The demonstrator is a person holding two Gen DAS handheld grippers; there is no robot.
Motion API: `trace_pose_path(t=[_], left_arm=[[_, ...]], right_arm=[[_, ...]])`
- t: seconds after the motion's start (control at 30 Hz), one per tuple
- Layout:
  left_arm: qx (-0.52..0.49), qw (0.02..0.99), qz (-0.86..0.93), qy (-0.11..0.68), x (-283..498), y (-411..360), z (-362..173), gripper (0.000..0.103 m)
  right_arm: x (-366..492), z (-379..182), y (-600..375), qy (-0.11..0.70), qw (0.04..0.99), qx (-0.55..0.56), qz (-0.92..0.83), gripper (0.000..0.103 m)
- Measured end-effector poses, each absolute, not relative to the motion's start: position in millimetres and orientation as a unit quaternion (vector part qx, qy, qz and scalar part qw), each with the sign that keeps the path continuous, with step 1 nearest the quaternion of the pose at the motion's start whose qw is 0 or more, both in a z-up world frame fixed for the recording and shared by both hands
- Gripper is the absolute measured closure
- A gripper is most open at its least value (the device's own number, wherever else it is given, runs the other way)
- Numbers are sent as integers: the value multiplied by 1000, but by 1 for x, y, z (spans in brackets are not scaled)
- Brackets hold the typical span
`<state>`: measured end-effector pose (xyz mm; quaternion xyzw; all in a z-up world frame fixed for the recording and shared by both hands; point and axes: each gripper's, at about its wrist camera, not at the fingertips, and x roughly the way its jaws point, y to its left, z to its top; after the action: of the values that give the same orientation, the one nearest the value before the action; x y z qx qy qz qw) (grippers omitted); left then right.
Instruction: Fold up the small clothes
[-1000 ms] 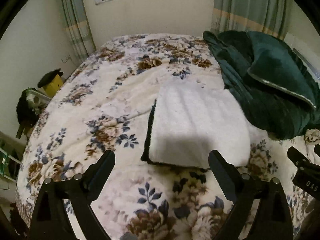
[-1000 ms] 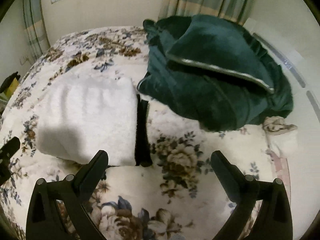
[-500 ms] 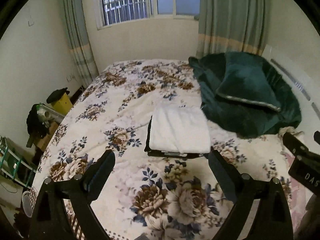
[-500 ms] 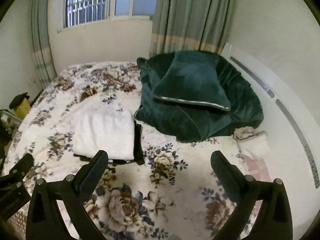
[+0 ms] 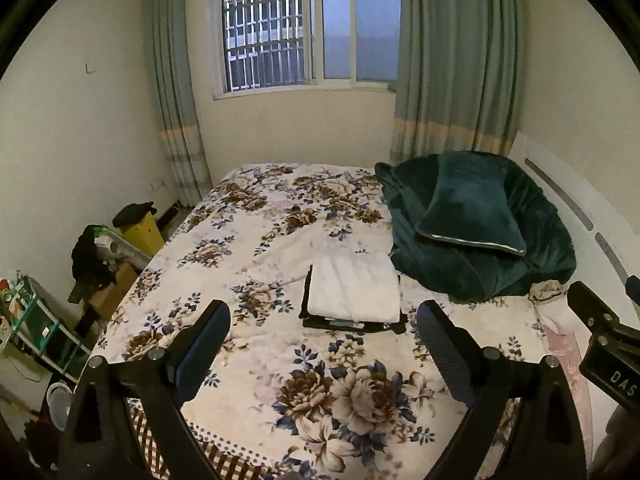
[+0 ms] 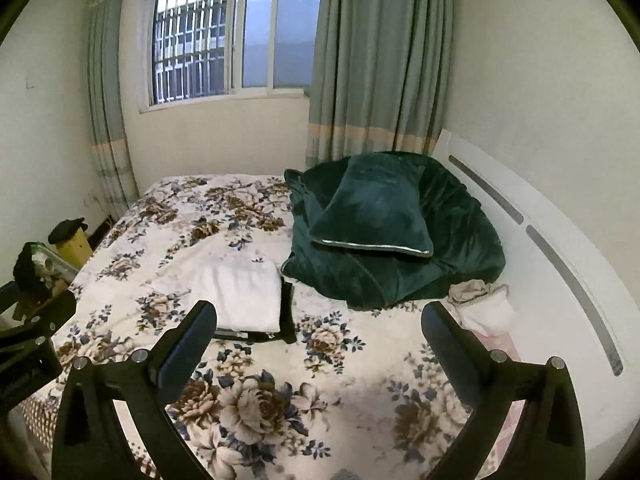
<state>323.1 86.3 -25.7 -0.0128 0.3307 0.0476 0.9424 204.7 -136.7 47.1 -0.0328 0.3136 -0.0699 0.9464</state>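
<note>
A folded garment, white fleece on top with a black edge beneath, lies flat in the middle of the floral bed. The right wrist view shows the same folded garment left of centre. My left gripper is open and empty, held well back above the bed's near end. My right gripper is open too, with nothing between its fingers, and part of it shows at the right edge of the left wrist view. Neither gripper touches the garment.
A dark green blanket and pillow are heaped at the bed's right, by the white headboard. A small crumpled cloth lies near them. Left of the bed stand a yellow bin and cluttered shelves. A barred window and curtains are behind.
Both grippers have pulled far back and up from the folded garment, which now looks small in the middle of the bed. The garment has stayed where it was. Both remain open.
</note>
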Motion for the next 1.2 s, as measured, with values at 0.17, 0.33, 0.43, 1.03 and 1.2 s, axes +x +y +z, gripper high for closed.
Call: trace_pose_path(t=[0.17, 0.33, 0.43, 1.03, 1.2], left_arm=[[-17, 944, 53, 326, 305, 90, -20, 8], [-17, 946, 55, 320, 290, 92, -18, 0], [-15, 947, 59, 317, 287, 93, -18, 0], [-17, 947, 61, 315, 273, 95, -12, 0], [-17, 947, 62, 315, 269, 94, -11, 0]], right_arm=[[176, 63, -133, 308, 949, -37, -59, 0], [159, 71, -127, 305, 950, -44, -54, 0], [154, 73, -124, 300, 951, -47, -56, 0], [149, 76, -116, 298, 952, -50, -50, 0], [145, 75, -114, 300, 951, -50, -51, 0]])
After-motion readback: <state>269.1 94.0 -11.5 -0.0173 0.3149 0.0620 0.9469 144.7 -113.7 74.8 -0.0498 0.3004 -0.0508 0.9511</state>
